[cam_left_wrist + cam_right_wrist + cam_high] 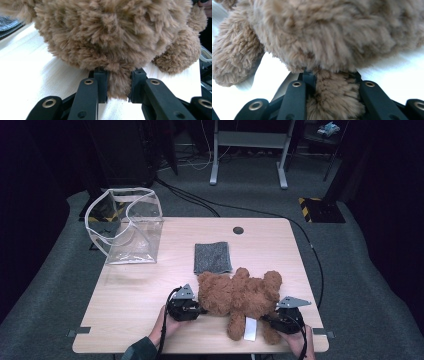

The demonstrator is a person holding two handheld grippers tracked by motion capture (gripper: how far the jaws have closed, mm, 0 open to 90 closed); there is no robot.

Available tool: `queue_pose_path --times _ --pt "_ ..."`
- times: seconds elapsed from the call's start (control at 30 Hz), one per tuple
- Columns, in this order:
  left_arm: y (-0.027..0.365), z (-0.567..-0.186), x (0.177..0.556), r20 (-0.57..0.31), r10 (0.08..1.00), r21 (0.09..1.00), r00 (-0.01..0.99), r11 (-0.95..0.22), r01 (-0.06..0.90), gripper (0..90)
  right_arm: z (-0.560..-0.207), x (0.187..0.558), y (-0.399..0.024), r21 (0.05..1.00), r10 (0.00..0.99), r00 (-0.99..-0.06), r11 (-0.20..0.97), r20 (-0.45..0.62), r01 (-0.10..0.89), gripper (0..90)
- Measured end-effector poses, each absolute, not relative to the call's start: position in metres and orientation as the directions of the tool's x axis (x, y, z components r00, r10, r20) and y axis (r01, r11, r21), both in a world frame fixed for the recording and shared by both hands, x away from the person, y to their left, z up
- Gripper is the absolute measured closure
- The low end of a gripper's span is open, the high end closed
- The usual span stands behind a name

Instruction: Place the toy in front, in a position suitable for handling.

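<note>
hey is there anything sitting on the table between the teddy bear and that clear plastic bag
Nothing visible blocks it. Bare table runs from the teddy bear to the clear bag at the far left corner. The grey cloth lies just beyond the bear, beside that line.

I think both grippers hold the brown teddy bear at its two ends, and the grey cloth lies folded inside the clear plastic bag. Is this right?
Not entirely. The grey cloth is not inside the clear plastic bag; the high view shows it lying on the table, beside the bag and just behind the teddy bear. The rest holds: the left gripper and right gripper each pinch the bear's fur.
</note>
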State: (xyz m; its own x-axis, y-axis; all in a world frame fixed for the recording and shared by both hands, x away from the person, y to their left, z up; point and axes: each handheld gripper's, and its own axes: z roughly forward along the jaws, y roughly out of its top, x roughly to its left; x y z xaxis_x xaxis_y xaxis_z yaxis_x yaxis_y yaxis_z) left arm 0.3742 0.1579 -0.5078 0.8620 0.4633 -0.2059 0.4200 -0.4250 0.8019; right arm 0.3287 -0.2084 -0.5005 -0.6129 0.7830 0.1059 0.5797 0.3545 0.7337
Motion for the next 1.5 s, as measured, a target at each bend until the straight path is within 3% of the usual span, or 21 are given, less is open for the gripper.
queue_pose_path --times 0.43,0.8,0.93,1.1,1.2,1.33,1.5 --pt "0.185 -0.493 0.369 -0.166 0.46 0.822 0.872 -0.424 0.38 76.1 -0.487 0.319 -0.186 0.778 0.75 -0.66 0.389 0.042 0.492 71.9" --pt "0.222 -0.491 0.363 -0.166 0.482 0.805 0.861 -0.438 0.4 75.9 -0.486 0.321 -0.154 0.773 0.696 -0.716 0.425 0.055 0.472 70.7" --pt "0.23 -0.502 0.364 -0.186 0.499 0.794 0.846 -0.431 0.429 75.4 -0.493 0.326 -0.145 0.751 0.681 -0.73 0.451 0.06 0.482 65.0" --pt "0.231 -0.505 0.363 -0.197 0.52 0.801 0.831 -0.404 0.442 72.8 -0.494 0.329 -0.149 0.736 0.687 -0.72 0.435 0.1 0.518 48.4" --pt "0.23 -0.504 0.363 -0.199 0.531 0.798 0.824 -0.4 0.451 68.1 -0.489 0.33 -0.158 0.743 0.689 -0.714 0.414 0.122 0.526 36.7" --pt "0.232 -0.502 0.362 -0.195 0.562 0.795 0.804 -0.39 0.465 57.4 -0.483 0.33 -0.178 0.75 0.708 -0.693 0.384 0.136 0.539 28.2" --pt "0.234 -0.497 0.36 -0.193 0.606 0.793 0.772 -0.367 0.486 32.4 -0.477 0.336 -0.199 0.76 0.748 -0.645 0.328 0.154 0.561 20.1"
